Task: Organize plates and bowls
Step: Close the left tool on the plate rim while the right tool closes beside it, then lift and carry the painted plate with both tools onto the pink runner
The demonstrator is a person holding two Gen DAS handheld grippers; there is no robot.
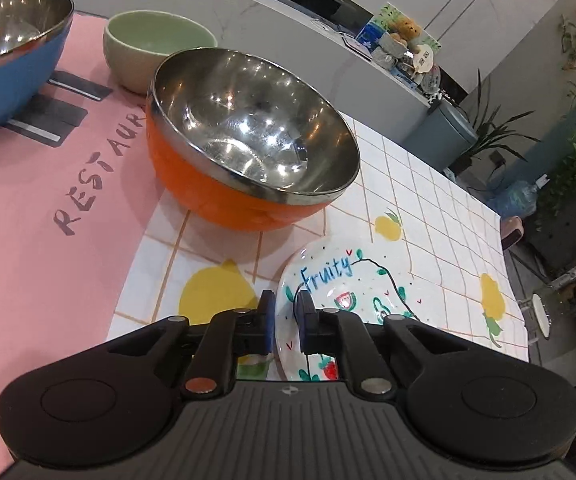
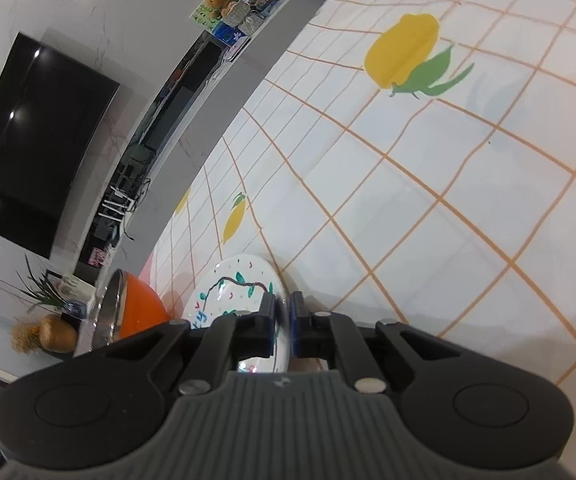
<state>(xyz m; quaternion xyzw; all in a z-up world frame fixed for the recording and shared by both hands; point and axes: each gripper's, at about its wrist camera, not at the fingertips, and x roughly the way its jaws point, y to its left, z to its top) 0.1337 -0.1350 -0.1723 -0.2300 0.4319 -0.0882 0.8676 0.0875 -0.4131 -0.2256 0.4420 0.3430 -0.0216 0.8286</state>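
Left wrist view first: my left gripper has its jaws drawn close with the near rim of the painted plate standing between them. I can't quite tell whether both pads are pressing yet. I make that a grip still forming.

Over on the right wrist view, my right gripper is clamped tight on the plate's opposite edge, the rim pinched between nearly touching jaws, and the plate looks tipped up off the checked lemon tablecloth. So I've got one plate between two hands.

Landmark is the plate. Just beyond it, almost rim to rim, sits the orange steel-lined bowl. Farther past that, the pale green bowl, and off to the far left of the plate, the blue steel-lined bowl on the pink mat.

What worries me:
- Glazed ceramic held by thin rim bites. If my left side isn't seated, the plate could pivot on the right pinch and swing down.
- Hands pulling unevenly could twist the rim out of one grip.
- The orange bowl is very near the plate; a forward lift could clip its steel edge and rock it.
- The cloth may drag if the plate's low edge scrapes it.
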